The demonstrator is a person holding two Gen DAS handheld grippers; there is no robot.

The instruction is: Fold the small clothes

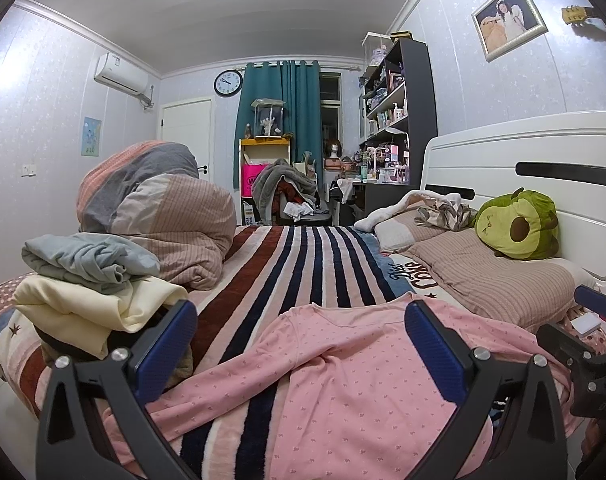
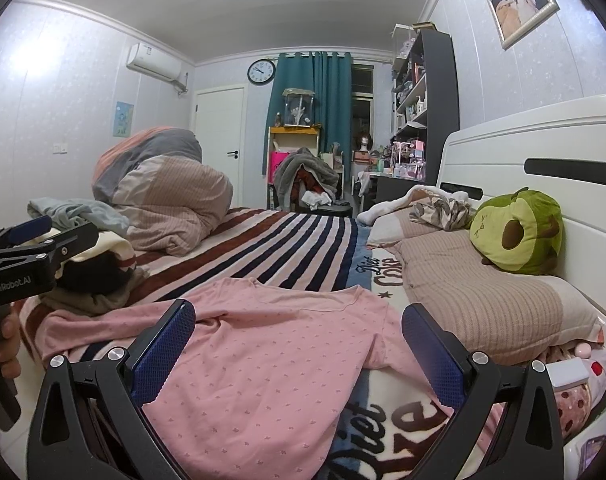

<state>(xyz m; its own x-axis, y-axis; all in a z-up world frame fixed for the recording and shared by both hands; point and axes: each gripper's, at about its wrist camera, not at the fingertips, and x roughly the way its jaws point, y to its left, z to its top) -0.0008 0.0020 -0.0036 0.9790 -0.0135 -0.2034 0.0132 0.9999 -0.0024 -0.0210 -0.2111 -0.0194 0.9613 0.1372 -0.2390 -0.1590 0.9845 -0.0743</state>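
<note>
A pink long-sleeved cotton top with a small print (image 1: 343,368) lies spread flat on the striped plush blanket (image 1: 303,264) covering the bed. The left gripper (image 1: 301,344) hovers over the top with its blue-padded fingers wide apart, holding nothing. The right gripper (image 2: 299,340) does likewise, also spread and empty. A pile of folded clothes (image 1: 91,280) sits at the blanket's left edge, near a bundled striped duvet (image 1: 155,208).

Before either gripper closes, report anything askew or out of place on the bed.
The pink dotted top lies rumpled and skewed across the striped blanket, one sleeve trailing left. The clothes pile at the bed's left edge is loosely heaped. Both grippers, left and right, are open.
</note>
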